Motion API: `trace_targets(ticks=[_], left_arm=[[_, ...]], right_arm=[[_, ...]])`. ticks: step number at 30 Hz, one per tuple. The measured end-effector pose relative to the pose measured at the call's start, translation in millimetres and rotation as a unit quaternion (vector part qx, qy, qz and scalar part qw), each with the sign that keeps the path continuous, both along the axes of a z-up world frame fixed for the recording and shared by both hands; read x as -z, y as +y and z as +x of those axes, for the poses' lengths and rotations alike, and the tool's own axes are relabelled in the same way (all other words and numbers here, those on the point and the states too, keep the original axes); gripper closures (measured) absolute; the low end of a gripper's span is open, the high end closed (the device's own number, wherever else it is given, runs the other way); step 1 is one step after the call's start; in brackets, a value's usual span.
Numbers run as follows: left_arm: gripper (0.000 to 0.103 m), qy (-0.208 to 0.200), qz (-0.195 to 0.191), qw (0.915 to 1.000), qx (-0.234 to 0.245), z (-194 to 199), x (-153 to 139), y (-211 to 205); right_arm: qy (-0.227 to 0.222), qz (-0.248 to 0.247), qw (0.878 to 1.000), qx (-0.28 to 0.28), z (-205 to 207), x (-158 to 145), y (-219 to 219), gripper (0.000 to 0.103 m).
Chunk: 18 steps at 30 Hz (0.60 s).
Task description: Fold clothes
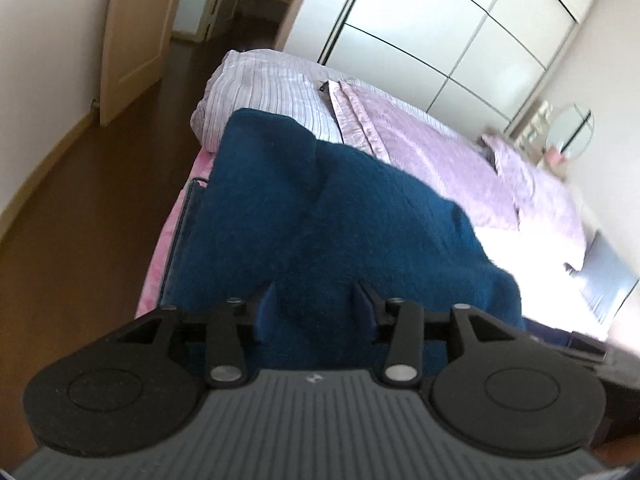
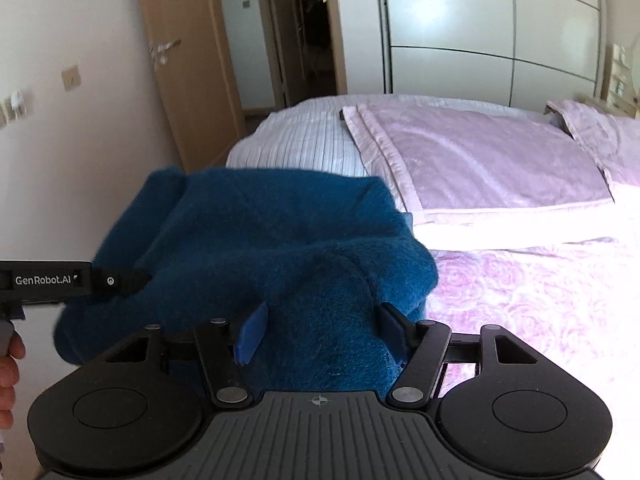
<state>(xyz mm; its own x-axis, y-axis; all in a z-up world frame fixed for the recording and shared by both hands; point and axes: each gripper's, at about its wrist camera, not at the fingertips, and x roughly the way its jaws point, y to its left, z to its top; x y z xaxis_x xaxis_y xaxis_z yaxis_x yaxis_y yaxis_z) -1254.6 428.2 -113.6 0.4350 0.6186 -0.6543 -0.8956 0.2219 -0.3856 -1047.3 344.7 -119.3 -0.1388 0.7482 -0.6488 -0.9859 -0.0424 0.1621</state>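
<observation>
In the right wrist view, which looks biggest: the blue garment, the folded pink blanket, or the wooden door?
Garment looks largest, but it is nearest the camera; then blanket; the door looks smallest.

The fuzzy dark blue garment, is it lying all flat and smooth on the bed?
No, the fuzzy dark blue garment is bunched into thick humps and folds beside the pink flowered bedspread.

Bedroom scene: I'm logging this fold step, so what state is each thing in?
blue fleece garment: bunched, lying at the bed's edge
left hand-held gripper: fingers apart, fleece between them
right hand-held gripper: fingers wide, fleece between them
pink blanket: folded flat on the bed
wooden door: open
wardrobe doors: closed
</observation>
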Motion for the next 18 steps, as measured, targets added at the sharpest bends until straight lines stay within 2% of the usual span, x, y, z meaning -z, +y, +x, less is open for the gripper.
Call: trace_targets(ticks=[8, 18], left_arm=[[0.063, 0.012, 0.011, 0.9999, -0.002, 10, -18, -14], [0.063, 0.016, 0.02, 0.9996, -0.012, 9, -38, -33]], right_arm=[[0.035, -0.001, 0.999, 0.024, 21, -21, -10, 0.039], [0.046, 0.006, 0.999, 0.023, 23, -31, -39, 0.039]])
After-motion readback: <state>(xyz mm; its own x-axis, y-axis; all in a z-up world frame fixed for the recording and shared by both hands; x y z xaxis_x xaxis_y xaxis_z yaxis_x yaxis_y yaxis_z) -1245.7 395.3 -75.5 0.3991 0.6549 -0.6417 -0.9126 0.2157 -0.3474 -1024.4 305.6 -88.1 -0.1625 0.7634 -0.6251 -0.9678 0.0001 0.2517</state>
